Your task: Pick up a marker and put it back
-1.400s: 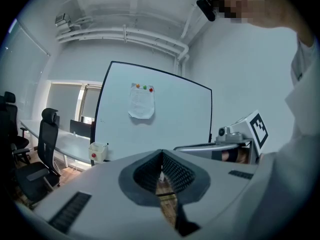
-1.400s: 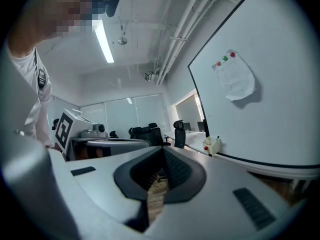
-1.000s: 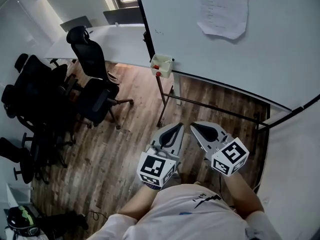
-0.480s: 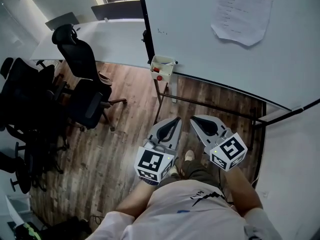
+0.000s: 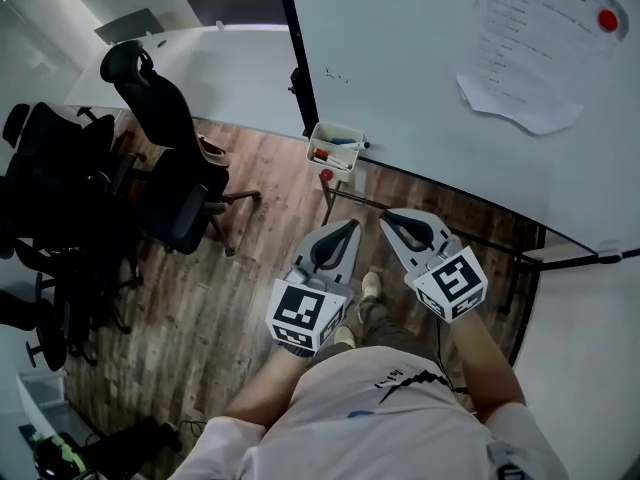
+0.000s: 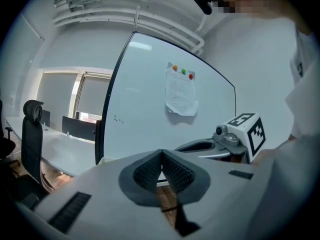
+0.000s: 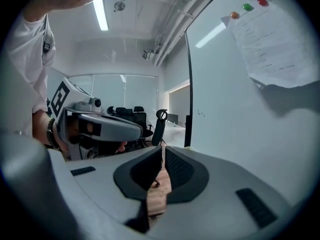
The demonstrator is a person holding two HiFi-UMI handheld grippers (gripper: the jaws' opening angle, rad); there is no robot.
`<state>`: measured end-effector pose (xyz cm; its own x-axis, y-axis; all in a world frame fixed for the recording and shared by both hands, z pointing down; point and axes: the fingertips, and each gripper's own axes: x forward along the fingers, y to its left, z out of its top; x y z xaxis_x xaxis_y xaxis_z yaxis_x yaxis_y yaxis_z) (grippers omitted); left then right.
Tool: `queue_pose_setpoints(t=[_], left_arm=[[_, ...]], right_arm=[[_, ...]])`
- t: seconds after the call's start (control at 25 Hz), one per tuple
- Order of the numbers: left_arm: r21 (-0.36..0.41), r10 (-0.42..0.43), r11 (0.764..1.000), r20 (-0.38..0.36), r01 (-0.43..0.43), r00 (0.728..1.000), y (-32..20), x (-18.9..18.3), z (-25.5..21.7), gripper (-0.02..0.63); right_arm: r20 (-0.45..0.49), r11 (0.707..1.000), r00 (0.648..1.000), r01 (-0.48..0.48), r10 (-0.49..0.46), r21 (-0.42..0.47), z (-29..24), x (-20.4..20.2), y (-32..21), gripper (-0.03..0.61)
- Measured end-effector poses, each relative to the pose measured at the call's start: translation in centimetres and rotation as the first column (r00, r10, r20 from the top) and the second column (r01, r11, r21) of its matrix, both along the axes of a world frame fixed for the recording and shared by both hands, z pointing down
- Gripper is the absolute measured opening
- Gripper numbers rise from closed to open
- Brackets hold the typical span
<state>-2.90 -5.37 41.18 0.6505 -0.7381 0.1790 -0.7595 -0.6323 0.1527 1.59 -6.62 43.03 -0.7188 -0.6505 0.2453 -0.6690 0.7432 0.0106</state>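
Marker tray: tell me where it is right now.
In the head view, the marker tray hangs at the lower left corner of the whiteboard, just ahead of the left gripper.

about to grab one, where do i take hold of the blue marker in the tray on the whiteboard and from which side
Grip the blue marker mid-barrel, coming down from above with the jaws across it. It seems to lie flat along the open-topped tray, close to the whiteboard, so only the top looks free.
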Motion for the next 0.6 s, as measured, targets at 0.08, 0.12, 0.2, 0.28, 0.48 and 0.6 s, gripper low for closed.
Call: queue_pose_setpoints(t=[0.08,0.12,0.2,0.28,0.48,0.6], left_arm=[[-0.008,-0.021,1.000,0.008,0.021,1.000,-2.3,0.3,0.4,0.012],[-0.012,-0.031,0.999,0.013,0.031,0.999,-3.3,0.5,0.6,0.012],[-0.024,-0.048,0.999,0.019,0.049,0.999,-5.3,0.8,1.2,0.012],[-0.040,-0.069,0.997,0.024,0.070,0.997,-7.1,1.0,1.8,0.012],[-0.064,-0.121,0.990,0.044,0.123,0.992,-10.5,1.0,3.3,0.012],[-0.081,-0.141,0.986,0.058,0.146,0.988,-11.9,0.9,3.9,0.012]], right_arm=[[-0.030,1.000,0.999,0.013,-0.013,0.006,0.7,0.5,-2.5,0.015],[-0.043,1.000,0.999,0.019,-0.019,0.007,1.2,0.7,-3.7,0.015],[-0.074,0.999,0.997,0.031,-0.030,0.011,2.2,1.1,-6.0,0.016],[-0.118,0.999,0.992,0.048,-0.045,0.021,3.3,1.4,-8.0,0.017],[-0.242,0.993,0.966,0.104,-0.090,0.048,6.0,1.6,-11.9,0.041],[-0.369,0.983,0.923,0.156,-0.112,0.092,7.4,1.3,-13.3,0.078]])
